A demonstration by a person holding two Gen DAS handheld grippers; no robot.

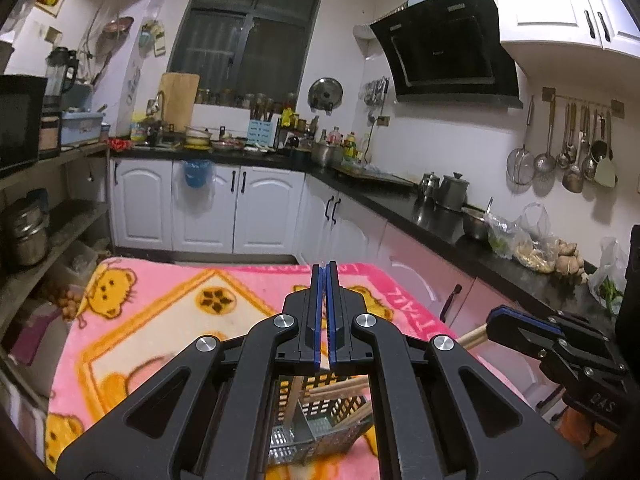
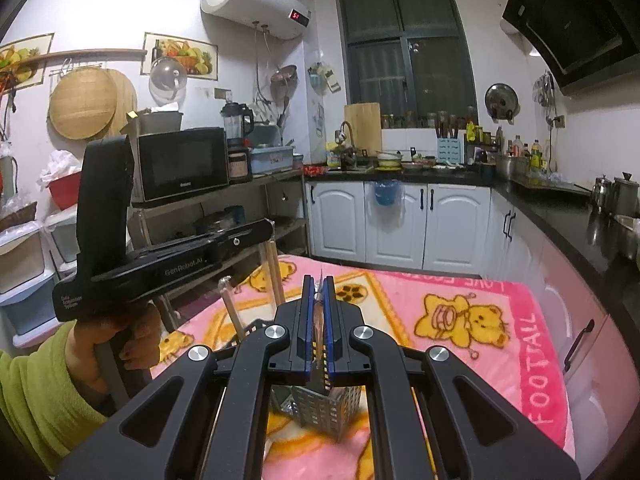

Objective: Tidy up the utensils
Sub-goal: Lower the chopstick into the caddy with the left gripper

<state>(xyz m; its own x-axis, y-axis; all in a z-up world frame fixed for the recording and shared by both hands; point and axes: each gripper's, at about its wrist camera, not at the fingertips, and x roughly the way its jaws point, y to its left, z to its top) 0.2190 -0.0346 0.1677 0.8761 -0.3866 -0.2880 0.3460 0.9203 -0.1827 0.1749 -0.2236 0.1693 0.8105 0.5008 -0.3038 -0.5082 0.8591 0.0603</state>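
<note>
Left wrist view: left gripper [image 1: 326, 270] at centre, jaws nearly closed on a pale stick, prob. a chopstick [image 1: 325, 365]. Utensil basket [image 1: 344, 404] bottom centre on pink blanket [image 1: 160, 320].

Right wrist view: right gripper [image 2: 318, 282] centre, pinched on a thin metal utensil [image 2: 319, 320]; metal caddy [image 2: 320, 408] below.

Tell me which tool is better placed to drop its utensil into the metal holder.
Right. The right tool grips a metal utensil directly above the metal holder. The left tool holds wooden chopsticks over the black basket instead.
</note>
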